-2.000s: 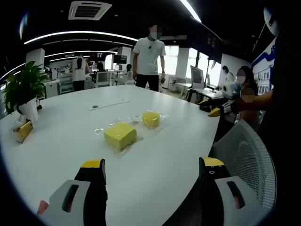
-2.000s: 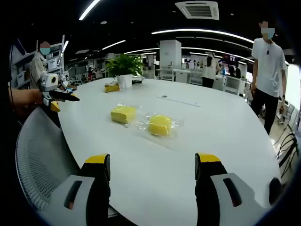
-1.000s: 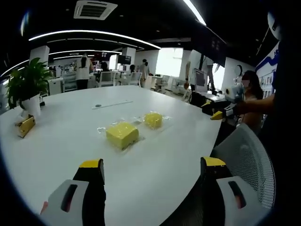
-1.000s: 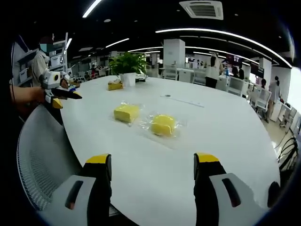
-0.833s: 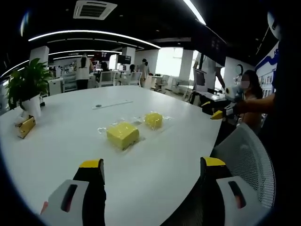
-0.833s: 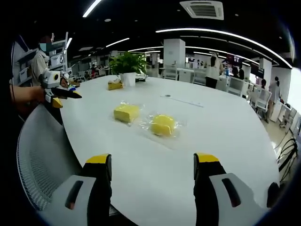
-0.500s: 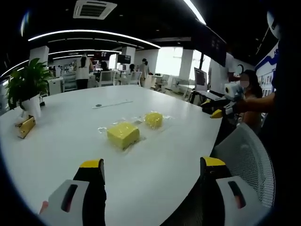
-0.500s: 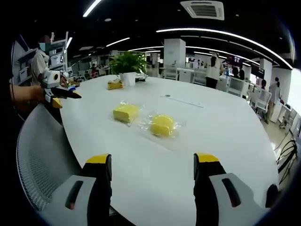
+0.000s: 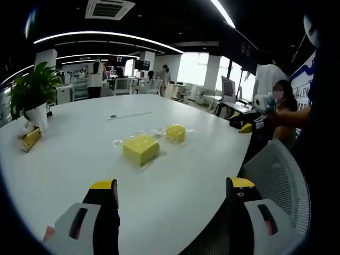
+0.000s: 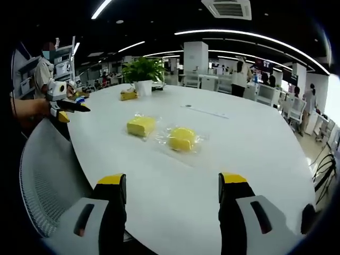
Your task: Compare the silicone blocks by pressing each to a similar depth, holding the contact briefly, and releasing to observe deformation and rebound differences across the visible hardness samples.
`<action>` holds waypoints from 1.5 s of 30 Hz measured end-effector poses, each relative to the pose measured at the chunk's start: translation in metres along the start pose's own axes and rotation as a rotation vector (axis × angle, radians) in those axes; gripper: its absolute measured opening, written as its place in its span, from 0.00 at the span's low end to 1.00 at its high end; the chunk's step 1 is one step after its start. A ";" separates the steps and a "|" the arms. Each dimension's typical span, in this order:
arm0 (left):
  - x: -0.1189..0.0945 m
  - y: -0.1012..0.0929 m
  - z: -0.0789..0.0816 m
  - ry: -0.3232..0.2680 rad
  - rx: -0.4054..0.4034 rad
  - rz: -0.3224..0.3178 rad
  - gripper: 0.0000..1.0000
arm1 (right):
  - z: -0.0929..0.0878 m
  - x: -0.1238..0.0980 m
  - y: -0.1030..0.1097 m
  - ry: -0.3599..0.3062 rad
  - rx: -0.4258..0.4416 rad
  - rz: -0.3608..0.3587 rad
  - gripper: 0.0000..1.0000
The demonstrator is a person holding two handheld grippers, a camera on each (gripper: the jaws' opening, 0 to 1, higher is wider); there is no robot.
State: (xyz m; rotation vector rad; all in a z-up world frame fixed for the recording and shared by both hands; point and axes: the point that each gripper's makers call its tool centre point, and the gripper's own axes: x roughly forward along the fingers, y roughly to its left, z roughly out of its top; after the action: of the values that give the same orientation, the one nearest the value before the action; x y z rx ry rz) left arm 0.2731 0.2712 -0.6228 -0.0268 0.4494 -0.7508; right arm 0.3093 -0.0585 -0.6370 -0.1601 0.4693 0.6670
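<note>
Two yellow blocks, each in a clear wrapper, lie side by side on the white table (image 9: 64,159), well apart from both grippers. In the left gripper view, the square block (image 9: 141,149) is nearer and the rounded block (image 9: 175,133) lies just beyond it. In the right gripper view, the rounded block (image 10: 182,138) is nearer the centre and the square block (image 10: 141,126) lies to its left.

The left gripper (image 9: 170,194) hangs over the table edge with jaws wide apart and nothing between them. The right gripper (image 10: 172,188) is likewise spread wide and empty, and aimed toward the blocks.

Progress, as judged from block condition: neither block shows a dent or contact. No press appears under way. All steps remain: approach, press each block to like depth, hold, release, compare rebound.

A mesh chair (image 9: 281,175) stands beside the table.
</note>
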 end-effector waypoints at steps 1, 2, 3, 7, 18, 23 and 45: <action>0.000 0.000 0.000 0.000 -0.004 0.002 0.83 | -0.001 -0.002 -0.002 0.000 0.004 -0.007 0.67; 0.000 -0.001 -0.001 0.000 -0.006 0.002 0.83 | -0.001 -0.003 -0.003 -0.002 0.008 -0.010 0.66; 0.000 -0.001 -0.001 -0.003 -0.006 0.000 0.83 | 0.000 -0.005 -0.003 -0.020 0.016 -0.010 0.65; 0.000 -0.002 -0.003 0.006 -0.003 -0.001 0.82 | -0.001 -0.008 -0.005 -0.030 0.028 -0.018 0.64; -0.003 -0.009 -0.016 0.079 -0.011 -0.027 0.79 | -0.015 -0.005 -0.003 0.041 0.035 -0.013 0.63; -0.002 -0.005 -0.019 0.093 -0.053 -0.013 0.79 | -0.021 -0.005 -0.001 0.068 0.027 -0.007 0.64; 0.048 0.051 0.022 0.050 -0.263 0.009 0.71 | -0.019 -0.002 -0.004 0.070 0.039 0.000 0.61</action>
State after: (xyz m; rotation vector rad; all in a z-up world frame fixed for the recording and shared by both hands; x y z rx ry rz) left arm 0.3465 0.2738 -0.6307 -0.2520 0.5936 -0.6804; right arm 0.3034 -0.0679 -0.6533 -0.1471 0.5491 0.6537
